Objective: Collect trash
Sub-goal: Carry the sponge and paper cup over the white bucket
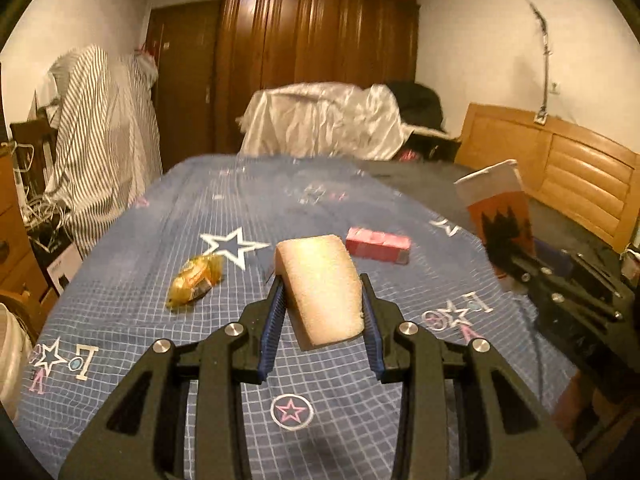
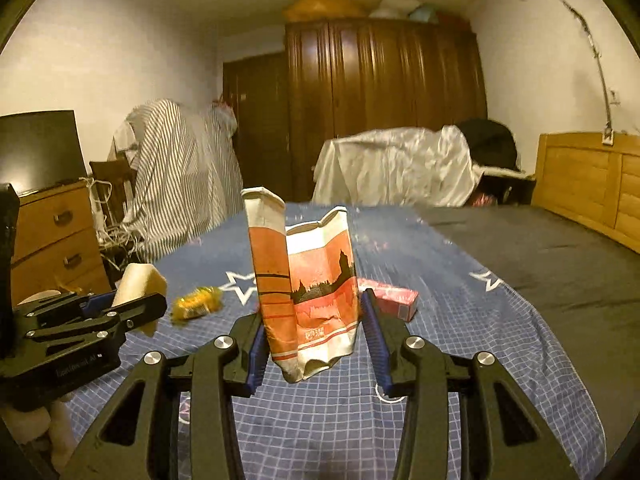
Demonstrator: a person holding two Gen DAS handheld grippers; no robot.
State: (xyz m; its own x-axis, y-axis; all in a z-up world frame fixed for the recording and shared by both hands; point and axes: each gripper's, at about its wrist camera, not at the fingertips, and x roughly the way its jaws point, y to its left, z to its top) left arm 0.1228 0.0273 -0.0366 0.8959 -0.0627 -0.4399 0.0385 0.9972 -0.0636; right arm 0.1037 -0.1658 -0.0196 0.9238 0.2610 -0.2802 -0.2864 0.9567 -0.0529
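Tongs [image 1: 322,312] over star-print bedsheet [image 1: 340,396]; brown wardrobe [image 1: 316,60] behind.

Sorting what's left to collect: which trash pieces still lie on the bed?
The yellow wrapper and pink box. The foam block and paper bag are held up in grippers.

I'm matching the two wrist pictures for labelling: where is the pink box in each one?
Left wrist view: the pink box lies on the blue bedsheet, just right of centre, beyond the foam block.
Right wrist view: it lies right of centre, partly hidden behind the paper bag.
Shared landmark: the yellow wrapper to its left.
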